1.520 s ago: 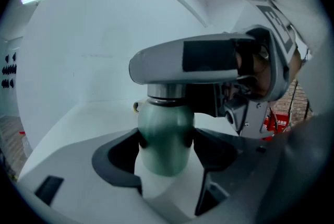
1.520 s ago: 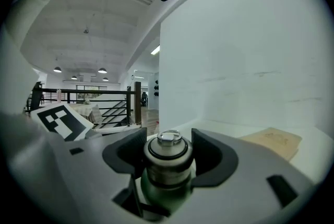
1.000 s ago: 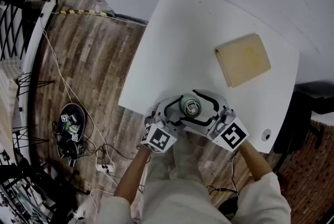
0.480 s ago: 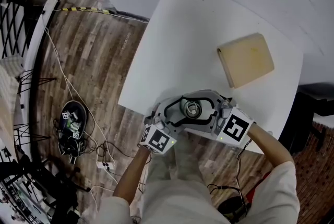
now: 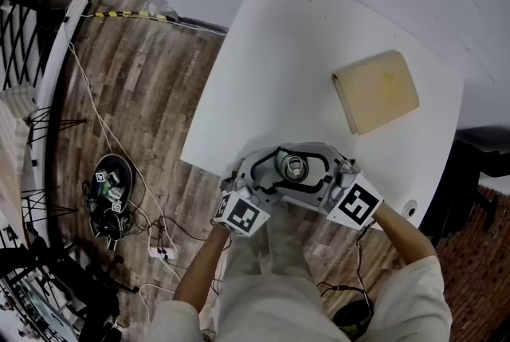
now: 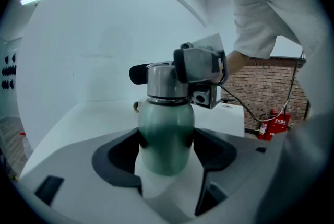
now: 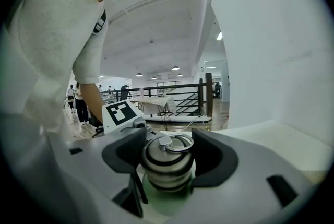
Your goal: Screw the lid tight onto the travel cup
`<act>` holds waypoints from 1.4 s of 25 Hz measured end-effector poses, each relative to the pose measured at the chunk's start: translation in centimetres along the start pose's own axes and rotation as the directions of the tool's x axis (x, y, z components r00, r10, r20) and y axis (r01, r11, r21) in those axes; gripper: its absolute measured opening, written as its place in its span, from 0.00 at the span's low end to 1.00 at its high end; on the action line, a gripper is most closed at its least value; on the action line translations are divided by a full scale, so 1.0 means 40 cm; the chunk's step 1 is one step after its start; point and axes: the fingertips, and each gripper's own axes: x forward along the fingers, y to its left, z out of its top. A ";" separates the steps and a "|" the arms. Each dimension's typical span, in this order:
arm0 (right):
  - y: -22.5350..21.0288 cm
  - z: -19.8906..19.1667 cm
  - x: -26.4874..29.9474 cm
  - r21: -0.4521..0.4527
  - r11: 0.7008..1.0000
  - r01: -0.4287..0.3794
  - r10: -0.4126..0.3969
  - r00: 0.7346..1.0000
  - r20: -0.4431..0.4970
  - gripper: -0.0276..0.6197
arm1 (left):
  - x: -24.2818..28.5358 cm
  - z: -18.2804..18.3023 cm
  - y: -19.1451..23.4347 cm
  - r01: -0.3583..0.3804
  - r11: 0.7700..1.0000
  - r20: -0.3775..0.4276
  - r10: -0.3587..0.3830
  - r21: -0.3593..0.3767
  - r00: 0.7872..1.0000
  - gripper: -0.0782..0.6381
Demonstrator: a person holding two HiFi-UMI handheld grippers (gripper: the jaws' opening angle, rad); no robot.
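The travel cup (image 5: 292, 166) stands at the near edge of the white table (image 5: 287, 53). It has a green body (image 6: 166, 134) and a steel lid (image 7: 168, 157) with a ring on top. My left gripper (image 5: 275, 165) is shut on the green body, low down, one jaw on each side. My right gripper (image 5: 309, 163) comes in from the right at lid height. Its jaws are closing, with the lid between them and the pads against the lid's ribbed sides. In the left gripper view the right gripper (image 6: 195, 69) wraps the lid (image 6: 163, 79).
A tan rectangular block (image 5: 374, 91) lies on the far right of the table. A small round hole (image 5: 409, 208) sits near the table's right front corner. Cables and a dark device (image 5: 107, 189) lie on the wooden floor to the left.
The right gripper swung out to the right and came back a little, and its jaws have drawn in round the lid. The left gripper and the cup have stayed in place.
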 end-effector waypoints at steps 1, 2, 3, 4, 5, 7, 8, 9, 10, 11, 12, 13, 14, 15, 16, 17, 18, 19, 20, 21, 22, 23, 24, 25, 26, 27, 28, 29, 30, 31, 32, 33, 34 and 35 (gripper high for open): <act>-0.004 0.000 -0.001 0.013 0.999 0.033 -0.033 0.999 0.009 0.45 | 0.001 0.000 0.000 0.000 1.000 0.000 0.000 0.000 1.000 0.56; -0.007 -0.001 -0.002 0.024 0.997 0.066 -0.067 0.998 0.014 0.45 | 0.001 0.000 0.000 -0.001 1.000 0.000 0.001 0.001 1.000 0.56; -0.010 -0.002 -0.002 0.033 0.994 0.101 -0.102 0.995 0.015 0.45 | 0.001 0.000 0.000 -0.002 1.000 0.001 0.002 0.002 1.000 0.56; -0.013 -0.003 -0.003 0.042 0.990 0.138 -0.139 0.990 0.017 0.45 | 0.001 0.000 0.001 -0.003 1.000 0.003 0.003 0.003 1.000 0.56; -0.017 -0.001 -0.004 0.056 0.982 0.178 -0.180 0.983 0.025 0.45 | 0.000 0.001 0.001 -0.004 1.000 0.003 0.004 0.004 1.000 0.56; -0.028 0.009 -0.007 0.100 0.958 0.268 -0.274 0.960 0.057 0.45 | -0.001 0.002 0.000 -0.005 1.000 0.001 0.005 0.006 1.000 0.56; -0.034 0.016 -0.009 0.118 0.942 0.313 -0.323 0.943 0.078 0.45 | -0.001 0.002 -0.001 -0.005 1.000 0.000 0.005 0.006 1.000 0.56; -0.039 0.022 -0.012 0.130 0.926 0.355 -0.368 0.925 0.094 0.45 | 0.000 0.004 -0.001 -0.005 1.000 0.000 0.005 0.005 1.000 0.56; -0.044 0.025 -0.013 0.139 0.909 0.392 -0.407 0.908 0.101 0.45 | 0.000 0.005 -0.001 -0.004 1.000 0.001 0.004 0.005 1.000 0.56; -0.048 0.027 -0.014 0.147 0.892 0.427 -0.443 0.890 0.106 0.45 | -0.001 0.005 -0.001 -0.004 1.000 0.001 0.004 0.005 1.000 0.56; -0.051 0.030 -0.015 0.157 0.874 0.459 -0.478 0.871 0.111 0.45 | -0.003 0.004 0.000 -0.005 1.000 0.000 0.005 0.005 1.000 0.56; -0.055 0.033 -0.016 0.168 0.856 0.490 -0.511 0.852 0.116 0.45 | -0.003 0.004 0.000 -0.005 1.000 0.000 0.005 0.005 1.000 0.56; -0.058 0.034 -0.019 0.177 0.837 0.517 -0.540 0.833 0.119 0.45 | -0.004 0.006 0.000 -0.004 1.000 0.000 0.004 0.004 1.000 0.56; -0.060 0.034 -0.021 0.184 0.821 0.540 -0.564 0.817 0.120 0.45 | -0.004 0.007 0.000 -0.004 1.000 0.000 0.004 0.003 1.000 0.56; -0.062 0.034 -0.024 0.188 0.806 0.561 -0.586 0.801 0.121 0.45 | -0.004 0.007 0.000 -0.005 1.000 -0.001 0.005 0.002 1.000 0.56; -0.064 0.035 -0.026 0.191 0.791 0.581 -0.606 0.786 0.121 0.45 | -0.003 0.008 -0.001 -0.005 1.000 -0.001 0.005 0.001 1.000 0.56; -0.066 0.035 -0.028 0.193 0.775 0.601 -0.627 0.770 0.120 0.45 | -0.003 0.008 -0.001 -0.005 1.000 -0.001 0.005 0.002 1.000 0.56; -0.068 0.035 -0.030 0.197 0.757 0.622 -0.649 0.752 0.116 0.45 | -0.003 0.009 0.000 -0.006 1.000 -0.001 0.006 0.004 1.000 0.56; -0.070 0.035 -0.032 0.203 0.739 0.643 -0.670 0.734 0.111 0.45 | -0.004 0.010 0.000 -0.006 1.000 -0.002 0.006 0.006 1.000 0.56; -0.072 0.035 -0.034 0.209 0.721 0.661 -0.689 0.717 0.105 0.45 | -0.004 0.010 0.000 -0.006 1.000 -0.002 0.006 0.007 1.000 0.56; -0.073 0.033 -0.036 0.213 0.704 0.677 -0.705 0.702 0.099 0.45 | -0.005 0.011 0.000 -0.006 1.000 -0.002 0.006 0.006 1.000 0.56; -0.073 0.032 -0.037 0.215 0.690 0.691 -0.719 0.689 0.094 0.45 | -0.005 0.011 -0.001 -0.006 1.000 -0.001 0.006 0.004 1.000 0.56; -0.074 0.031 -0.039 0.217 0.679 0.701 -0.729 0.678 0.092 0.45 | -0.005 0.011 -0.001 -0.006 1.000 -0.001 0.006 0.004 1.000 0.56; -0.076 0.031 -0.040 0.223 0.670 0.708 -0.738 0.669 0.092 0.45 | -0.005 0.010 -0.001 -0.006 1.000 -0.001 0.006 0.004 1.000 0.56; -0.076 0.030 -0.041 0.231 0.663 0.712 -0.743 0.662 0.092 0.45 | -0.004 0.010 -0.001 -0.006 1.000 -0.001 0.006 0.005 1.000 0.56; -0.076 0.029 -0.042 0.237 0.659 0.714 -0.747 0.658 0.092 0.45 | -0.004 0.010 -0.002 -0.006 1.000 -0.001 0.006 0.004 1.000 0.56; -0.075 0.028 -0.042 0.240 0.658 0.714 -0.747 0.658 0.092 0.45 | -0.005 0.010 -0.002 -0.006 1.000 -0.001 0.006 0.003 1.000 0.56; -0.073 0.026 -0.041 0.243 0.663 0.708 -0.742 0.664 0.092 0.45 | -0.005 0.009 -0.003 -0.006 1.000 0.000 0.006 0.003 1.000 0.56; -0.071 0.023 -0.040 0.246 0.674 0.696 -0.732 0.675 0.093 0.45 | -0.006 0.009 -0.003 -0.006 1.000 0.000 0.006 0.003 1.000 0.56; -0.070 0.022 -0.039 0.249 0.691 0.678 -0.715 0.693 0.097 0.46 | -0.005 0.009 -0.002 -0.007 1.000 0.001 0.007 0.003 1.000 0.56; -0.068 0.020 -0.037 0.249 0.713 0.656 -0.692 0.715 0.101 0.46 | -0.005 0.009 -0.002 -0.007 1.000 0.001 0.007 0.002 1.000 0.56; -0.065 0.019 -0.035 0.243 0.738 0.630 -0.666 0.739 0.104 0.54 | -0.005 0.009 -0.002 -0.007 1.000 0.001 0.007 0.001 1.000 0.56; -0.060 0.018 -0.033 0.235 0.764 0.601 -0.634 0.766 0.106 0.58 | -0.005 0.010 -0.001 -0.007 1.000 0.001 0.007 0.001 1.000 0.56; -0.054 0.017 -0.031 0.224 0.794 0.566 -0.597 0.795 0.107 0.58 | -0.006 0.010 -0.001 -0.006 1.000 0.000 0.006 0.002 1.000 0.56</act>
